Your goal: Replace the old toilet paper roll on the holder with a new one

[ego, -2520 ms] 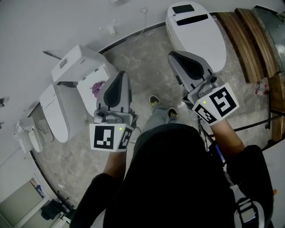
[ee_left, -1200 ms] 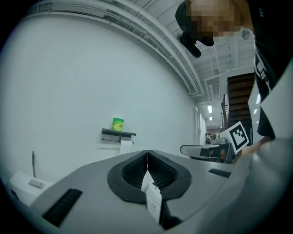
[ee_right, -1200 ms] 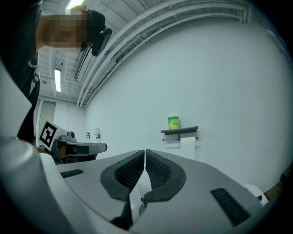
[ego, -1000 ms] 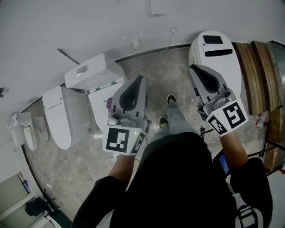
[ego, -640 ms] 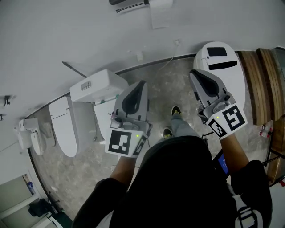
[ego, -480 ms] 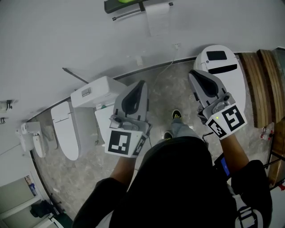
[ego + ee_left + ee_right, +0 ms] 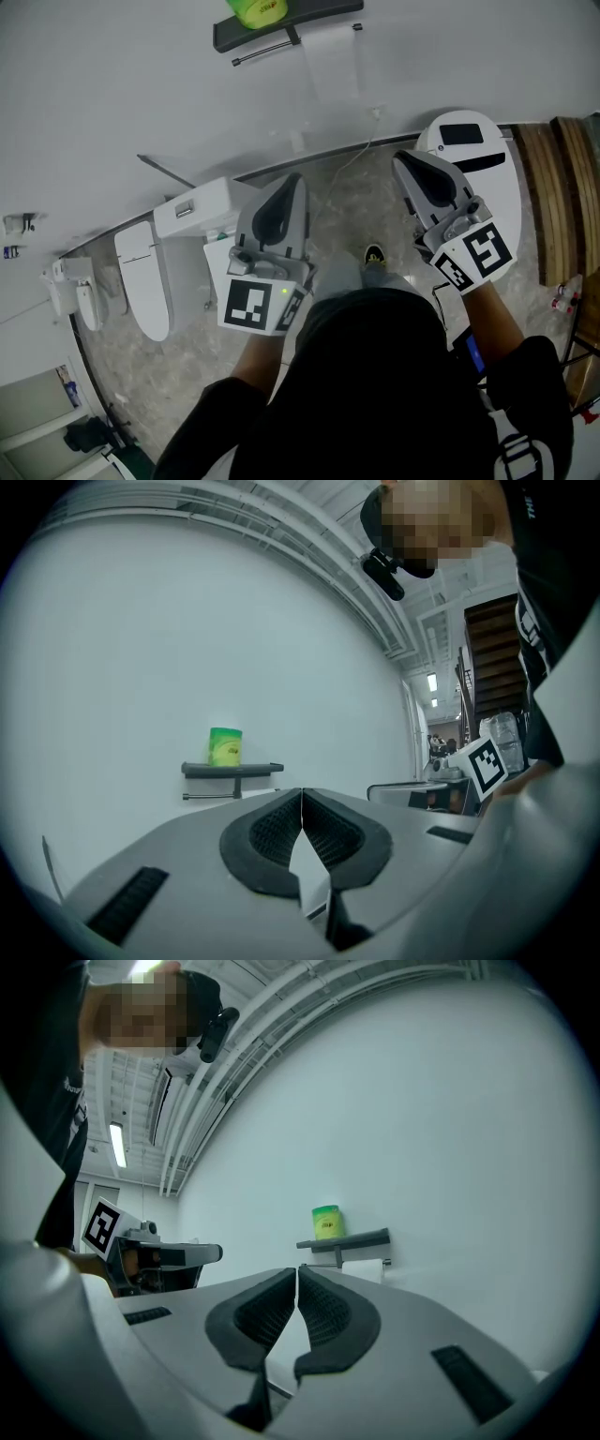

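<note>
A dark wall shelf [image 7: 286, 21] carries a green-wrapped new roll [image 7: 255, 11]. Below it is a metal bar [image 7: 267, 52], and the old white paper [image 7: 330, 61] hangs down at the shelf's right end. My left gripper [image 7: 292, 180] and right gripper [image 7: 401, 159] are both held level towards that wall, well short of it. Both are shut with nothing between the pads. In the left gripper view the green roll [image 7: 225, 746] stands on the shelf [image 7: 232, 770] above the closed jaws. In the right gripper view the green roll [image 7: 326, 1222], the shelf [image 7: 344, 1240] and the white paper [image 7: 366, 1267] show.
A white toilet with an open tank [image 7: 202, 211] stands below left of the shelf, its bowl [image 7: 141, 277] further left. Another white toilet unit [image 7: 473, 150] is at the right, beside wooden slats [image 7: 572, 187]. A cable [image 7: 352, 164] runs down the wall to the stone floor.
The person has stepped towards the wall, carrying both shut grippers along. The shelf, green roll and hanging paper have come into view at the top.
</note>
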The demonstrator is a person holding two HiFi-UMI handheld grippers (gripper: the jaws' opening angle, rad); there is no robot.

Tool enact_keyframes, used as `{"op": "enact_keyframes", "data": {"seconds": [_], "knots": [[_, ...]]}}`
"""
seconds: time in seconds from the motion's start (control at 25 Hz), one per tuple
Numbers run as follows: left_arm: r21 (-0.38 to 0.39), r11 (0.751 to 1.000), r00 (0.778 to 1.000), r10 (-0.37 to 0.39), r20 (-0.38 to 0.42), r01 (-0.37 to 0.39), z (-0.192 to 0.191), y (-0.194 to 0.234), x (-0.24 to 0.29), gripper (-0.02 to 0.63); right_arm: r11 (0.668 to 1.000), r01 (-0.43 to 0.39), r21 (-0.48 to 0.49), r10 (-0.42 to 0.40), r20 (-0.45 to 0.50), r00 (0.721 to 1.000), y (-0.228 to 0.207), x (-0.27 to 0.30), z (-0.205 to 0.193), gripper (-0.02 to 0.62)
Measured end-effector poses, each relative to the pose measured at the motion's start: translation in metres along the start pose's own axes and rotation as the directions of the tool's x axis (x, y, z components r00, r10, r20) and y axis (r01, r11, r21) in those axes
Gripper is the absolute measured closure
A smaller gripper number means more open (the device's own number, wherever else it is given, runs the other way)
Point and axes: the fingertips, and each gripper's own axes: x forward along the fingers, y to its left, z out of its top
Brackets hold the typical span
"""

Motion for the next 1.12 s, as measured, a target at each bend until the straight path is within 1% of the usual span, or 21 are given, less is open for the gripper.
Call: {"op": "enact_keyframes", "data": {"seconds": [0.12, 0.4, 0.64, 0.92, 1.12], "knots": [[0.001, 1.0, 1.0, 0.004, -0.004, -0.004, 0.001, 0.0, 0.006, 0.583, 1.0, -0.006, 0.009, 0.006, 0.011, 1.0, -0.005, 0.003, 0.003, 0.574], [0.032, 0.999, 1.0, -0.011, 0.008, 0.011, 0.011, -0.002, 0.022, 0.583, 1.0, -0.009, 0.01, 0.008, 0.03, 1.0, -0.013, 0.009, 0.01, 0.574], [0.019, 1.0, 1.0, -0.02, 0.008, 0.02, 0.008, 0.014, 0.037, 0.583, 1.0, 0.002, 0.017, -0.002, 0.017, 1.0, -0.024, 0.028, 0.003, 0.574], [0.0, 0.999, 0.999, -0.035, -0.001, 0.035, -0.002, 0.056, 0.066, 0.581, 1.0, 0.012, 0.003, -0.012, -0.018, 1.0, -0.038, 0.075, -0.006, 0.574], [-0.028, 0.999, 0.999, -0.042, 0.002, 0.042, -0.003, 0.097, 0.097, 0.581, 0.998, 0.02, -0.059, -0.023, -0.049, 0.999, -0.054, 0.121, -0.006, 0.574]]}}
